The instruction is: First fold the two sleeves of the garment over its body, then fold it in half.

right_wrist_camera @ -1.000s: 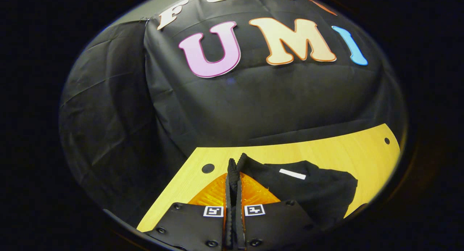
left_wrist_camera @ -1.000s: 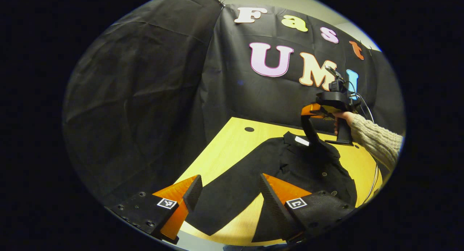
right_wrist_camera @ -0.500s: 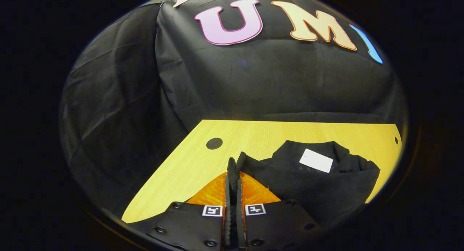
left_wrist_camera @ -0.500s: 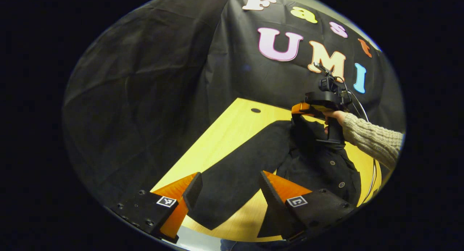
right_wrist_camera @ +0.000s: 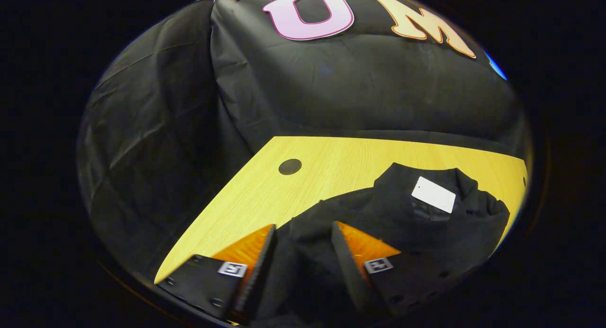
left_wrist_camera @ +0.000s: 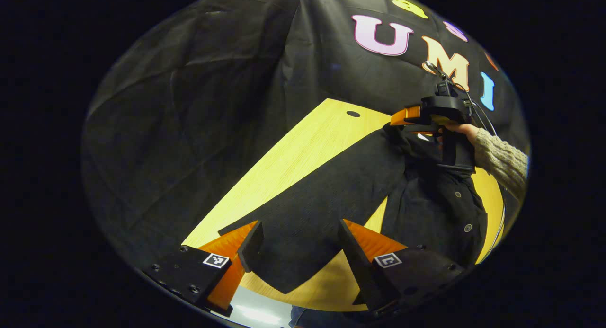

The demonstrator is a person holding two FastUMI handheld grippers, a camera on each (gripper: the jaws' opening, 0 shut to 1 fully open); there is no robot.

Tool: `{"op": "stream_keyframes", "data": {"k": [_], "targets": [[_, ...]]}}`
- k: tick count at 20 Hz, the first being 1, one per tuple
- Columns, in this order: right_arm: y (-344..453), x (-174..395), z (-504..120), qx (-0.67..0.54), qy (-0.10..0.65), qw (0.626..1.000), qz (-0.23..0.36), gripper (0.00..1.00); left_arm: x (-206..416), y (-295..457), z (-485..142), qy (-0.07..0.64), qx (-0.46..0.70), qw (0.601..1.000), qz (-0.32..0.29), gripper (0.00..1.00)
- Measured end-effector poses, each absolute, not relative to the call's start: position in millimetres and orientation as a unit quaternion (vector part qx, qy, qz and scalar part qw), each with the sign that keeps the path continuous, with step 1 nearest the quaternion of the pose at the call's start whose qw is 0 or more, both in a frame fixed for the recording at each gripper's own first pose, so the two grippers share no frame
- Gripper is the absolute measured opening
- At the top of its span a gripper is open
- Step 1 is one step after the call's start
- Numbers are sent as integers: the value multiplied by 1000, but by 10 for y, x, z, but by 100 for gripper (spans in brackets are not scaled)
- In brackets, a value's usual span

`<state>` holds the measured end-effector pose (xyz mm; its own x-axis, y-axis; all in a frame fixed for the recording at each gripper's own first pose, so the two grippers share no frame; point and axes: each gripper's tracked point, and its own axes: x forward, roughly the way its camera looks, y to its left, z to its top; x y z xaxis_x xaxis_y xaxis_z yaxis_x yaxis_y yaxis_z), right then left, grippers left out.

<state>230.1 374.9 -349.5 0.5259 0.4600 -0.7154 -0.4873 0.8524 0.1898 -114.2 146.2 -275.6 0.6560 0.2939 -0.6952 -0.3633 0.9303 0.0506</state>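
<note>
We hold the left gripper (left_wrist_camera: 296, 245) jaws wide over the sleeve (left_wrist_camera: 326, 195) at 6 o'clock; the right gripper (right_wrist_camera: 300, 252) gapes, empty, over the garment (right_wrist_camera: 416, 233).

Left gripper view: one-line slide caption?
Open left gripper over black garment's sleeve on yellow wooden table.

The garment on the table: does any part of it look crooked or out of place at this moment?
Yes. One sleeve of the black garment sticks out diagonally across the yellow table, not yet folded over the body. Near the collar and its white tag the cloth is bunched. No damage is visible.
</note>
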Motion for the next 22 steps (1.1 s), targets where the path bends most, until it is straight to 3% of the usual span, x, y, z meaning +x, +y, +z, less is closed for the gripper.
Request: {"op": "stream_keyframes", "data": {"k": [2, 9, 12, 13, 22], "targets": [[3712, 2327, -3461, -21, 397, 877, 269, 99, -1198, 1514, -2823, 381, -46, 904, 187, 95], [3525, 2326, -3003, -4, 354, 895, 273, 95, -1272, 1766, -3197, 408, -32, 888, 210, 95], [3278, 2344, -2605, 5, 318, 910, 266, 94, -1344, 1730, -3185, 416, -37, 883, 214, 95], [3180, 2353, -2462, 4, 306, 915, 263, 99, -1356, 1745, -3203, 419, -33, 882, 214, 95], [1987, 2045, -1046, -3, 178, 961, 212, 94, -1431, 1773, -3281, 433, -8, 874, 220, 94]]}}
